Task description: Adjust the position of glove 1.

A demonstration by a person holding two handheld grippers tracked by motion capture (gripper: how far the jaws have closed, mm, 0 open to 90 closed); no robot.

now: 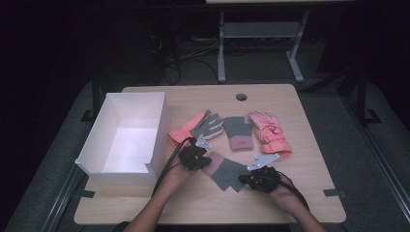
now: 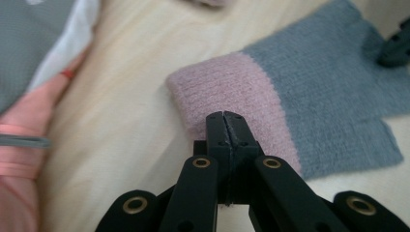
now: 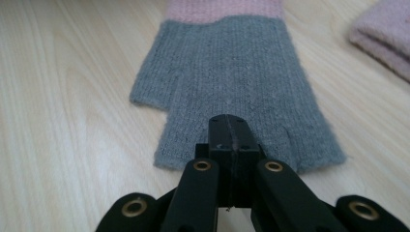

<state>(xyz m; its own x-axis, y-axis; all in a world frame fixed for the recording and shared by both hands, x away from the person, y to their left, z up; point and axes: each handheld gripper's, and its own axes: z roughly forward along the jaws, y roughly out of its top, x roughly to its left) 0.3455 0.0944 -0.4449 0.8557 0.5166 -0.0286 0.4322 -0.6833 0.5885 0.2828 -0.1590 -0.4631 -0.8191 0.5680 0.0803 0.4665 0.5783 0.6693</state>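
Pale wood-grain table [image 1: 300, 193], smooth laminate, round cable hole near the far edge; dark floor and a metal desk frame behind. White open-top box [image 1: 159, 125], rectangular with stiff thin walls, sits at the table's left. Grey fingerless knit glove [image 1: 226, 172] with a dusty-pink ribbed cuff lies flat near the front edge, between both hands. Left gripper [image 2: 225, 117] has its jaws pressed together at the cuff edge, soft fuzzy knit bunched at the tips; whether fabric is pinched, cannot tell. Right gripper [image 3: 228, 121] has its jaws together at the grey finger end, tips resting on the fine ribbed knit. Behind lie a matching knit glove [image 1: 237, 132], a padded coral ski glove [image 1: 270, 131], and another coral glove with a grey palm [image 1: 196, 126].
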